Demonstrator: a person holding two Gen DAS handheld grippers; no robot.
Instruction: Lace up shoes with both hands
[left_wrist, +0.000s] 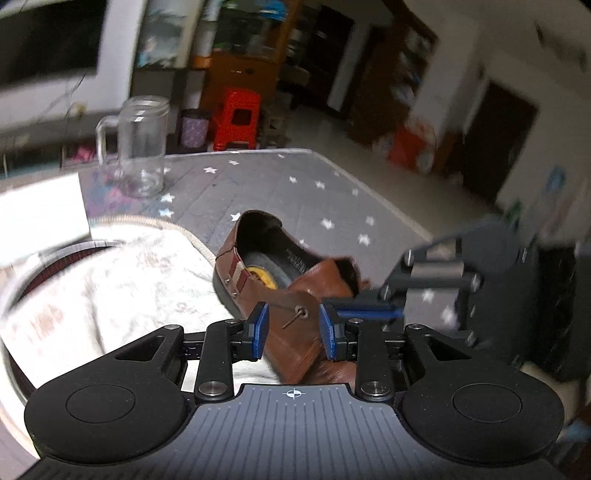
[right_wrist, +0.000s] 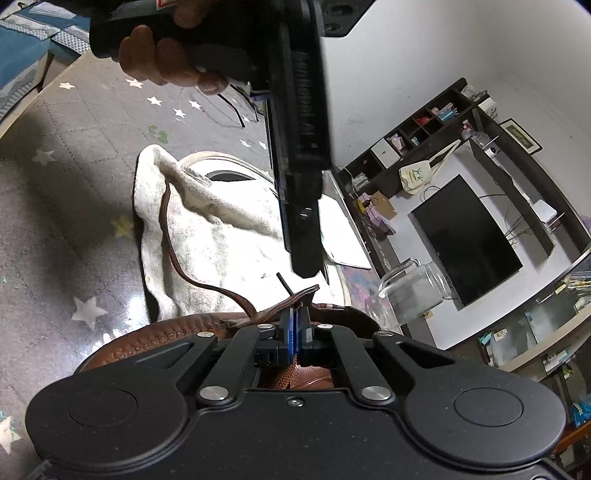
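Observation:
A brown leather shoe lies on a grey star-patterned mat, heel away from me. My left gripper has its blue pads pressed on both sides of the shoe's eyelet flap. A short lace tip pokes through an eyelet in that flap. In the right wrist view my right gripper is shut on the brown lace, just above the shoe. The lace trails left over a white towel. The right gripper's blue fingers reach in beside the flap. A hand holds the left gripper above.
A white towel lies left of the shoe, over a round rimmed object. A clear glass mug stands at the mat's far left. White paper lies beside it. A red stool and furniture stand beyond the mat.

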